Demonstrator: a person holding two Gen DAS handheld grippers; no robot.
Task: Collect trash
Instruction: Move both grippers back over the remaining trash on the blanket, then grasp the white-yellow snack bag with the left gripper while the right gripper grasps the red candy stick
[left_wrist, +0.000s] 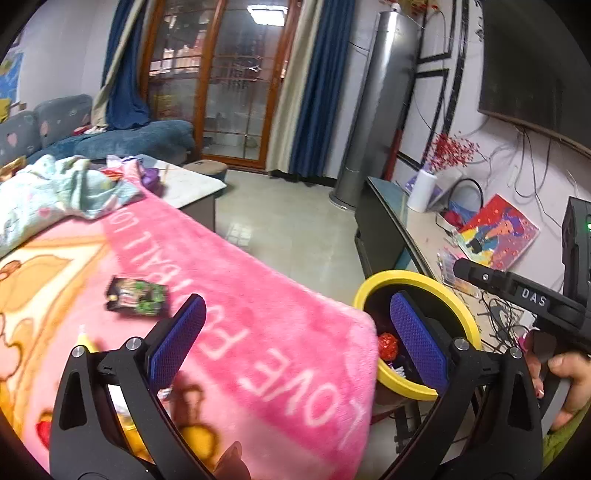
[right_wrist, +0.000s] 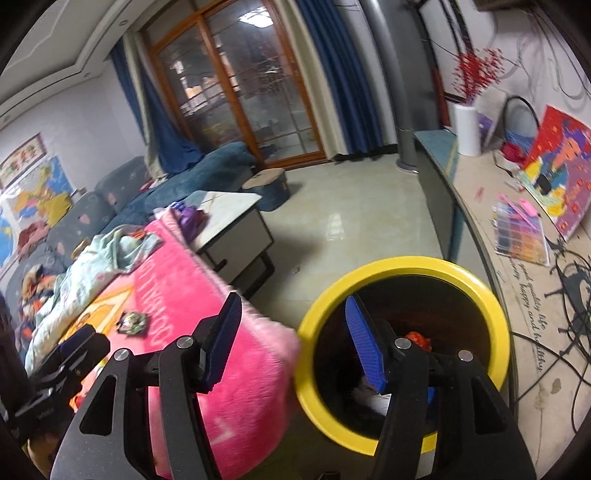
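A dark green-and-red snack wrapper (left_wrist: 136, 297) (right_wrist: 133, 321) lies flat on the pink blanket (left_wrist: 258, 314) (right_wrist: 207, 306). My left gripper (left_wrist: 295, 332) hovers over the blanket's corner, open and empty, with the wrapper off to its left. A yellow-rimmed bin (left_wrist: 402, 275) (right_wrist: 406, 266) stands by that corner with a red wrapper (left_wrist: 388, 345) (right_wrist: 417, 339) and other scraps inside. My right gripper (right_wrist: 295, 343) is open with nothing between its blue pads, its right finger above the bin's mouth. A hand (left_wrist: 569, 376) holds the right tool.
A crumpled pale-blue cloth (left_wrist: 55, 192) lies at the blanket's far end, before a white low table (right_wrist: 225, 206). A long sideboard (right_wrist: 480, 221) with cables, a painting and a white vase runs along the right. Tiled floor (right_wrist: 351, 221) lies between.
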